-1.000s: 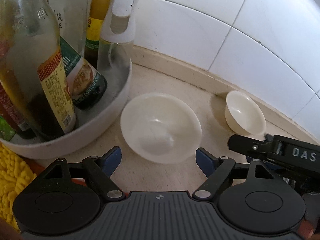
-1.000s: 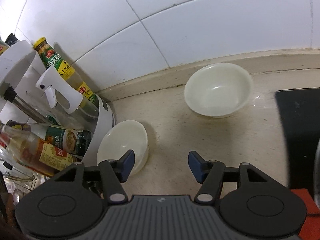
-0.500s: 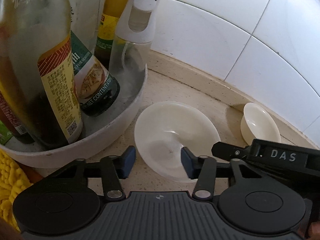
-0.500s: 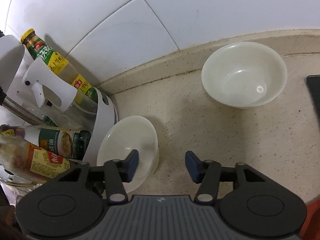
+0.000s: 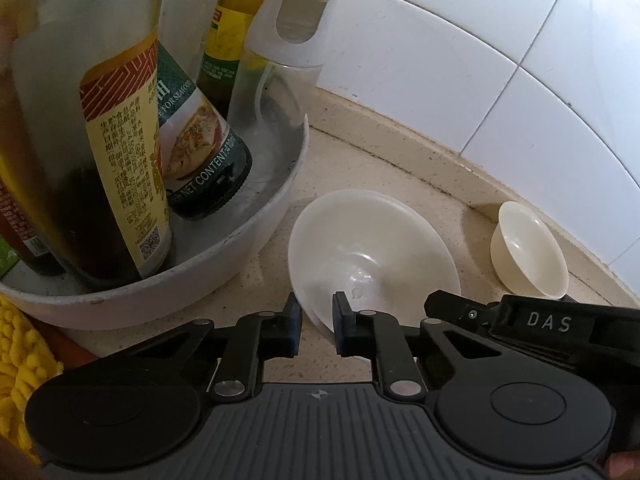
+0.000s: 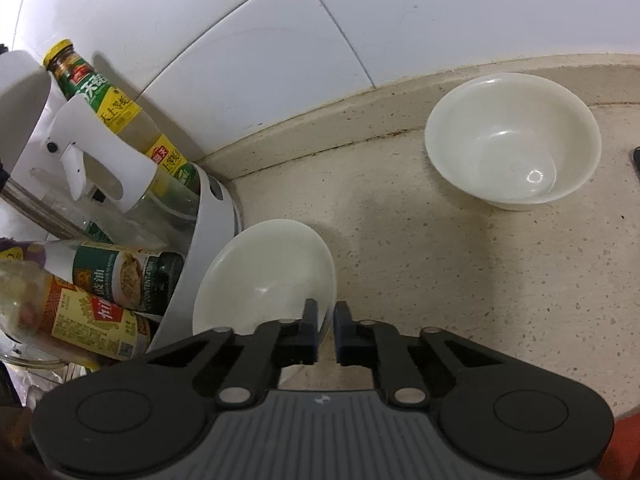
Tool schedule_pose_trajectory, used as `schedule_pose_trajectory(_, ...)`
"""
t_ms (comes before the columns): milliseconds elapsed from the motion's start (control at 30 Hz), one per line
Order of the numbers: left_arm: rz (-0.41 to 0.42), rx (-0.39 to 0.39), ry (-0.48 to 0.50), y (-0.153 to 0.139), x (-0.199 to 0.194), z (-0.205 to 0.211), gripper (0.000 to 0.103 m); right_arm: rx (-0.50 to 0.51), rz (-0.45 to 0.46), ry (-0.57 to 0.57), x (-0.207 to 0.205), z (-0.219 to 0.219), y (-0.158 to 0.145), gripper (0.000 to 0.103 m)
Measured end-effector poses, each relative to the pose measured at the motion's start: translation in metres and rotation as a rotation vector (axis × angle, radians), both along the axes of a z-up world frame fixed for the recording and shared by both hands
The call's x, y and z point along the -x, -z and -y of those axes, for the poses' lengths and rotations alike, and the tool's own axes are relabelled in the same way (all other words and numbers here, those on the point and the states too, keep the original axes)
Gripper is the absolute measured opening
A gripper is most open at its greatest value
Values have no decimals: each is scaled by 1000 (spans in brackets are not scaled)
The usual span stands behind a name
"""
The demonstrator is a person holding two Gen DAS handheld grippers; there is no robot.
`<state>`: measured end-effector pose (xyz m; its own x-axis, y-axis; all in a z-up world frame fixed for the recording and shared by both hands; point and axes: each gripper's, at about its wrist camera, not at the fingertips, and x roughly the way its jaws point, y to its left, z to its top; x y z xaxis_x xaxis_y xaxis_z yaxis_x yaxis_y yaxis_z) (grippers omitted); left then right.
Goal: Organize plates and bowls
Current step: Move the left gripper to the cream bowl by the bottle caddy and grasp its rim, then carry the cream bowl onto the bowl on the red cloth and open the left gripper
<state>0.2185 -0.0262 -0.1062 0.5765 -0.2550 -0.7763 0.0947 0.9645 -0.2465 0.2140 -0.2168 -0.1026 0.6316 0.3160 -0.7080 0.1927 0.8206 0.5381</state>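
A white bowl (image 5: 372, 248) sits on the beige counter next to the bottle tray; it also shows in the right wrist view (image 6: 264, 276). My left gripper (image 5: 317, 320) is shut on its near-left rim, one finger inside and one outside. My right gripper (image 6: 326, 330) is shut on its right rim; its black body shows in the left wrist view (image 5: 532, 320). A second, deeper white bowl (image 6: 512, 140) stands apart by the wall, small in the left wrist view (image 5: 528, 256).
A round white tray (image 5: 224, 248) holds several sauce bottles (image 5: 120, 152) and a white spray bottle (image 6: 92, 168) at the left. A yellow cloth (image 5: 20, 364) lies at the lower left. The tiled wall (image 6: 360, 32) runs along the back.
Both grippers moved in onto the near bowl and closed from wide open onto its rim, left on the left side, right on the right side.
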Motion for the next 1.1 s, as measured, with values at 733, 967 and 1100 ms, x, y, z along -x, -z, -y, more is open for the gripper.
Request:
schedule_pose_trajectory(733,-1,80,168,-73,77,23,19,-12,47,112,113,32,-67,7)
schedule_pose_trajectory(967,-32,80,253,-77,117,47,20,5,34,176,167,49,-75,7)
schedule_pose_trajectory(1100,-59,70,294,-72,130,59,20,-3,13,202,189,57,-67,7)
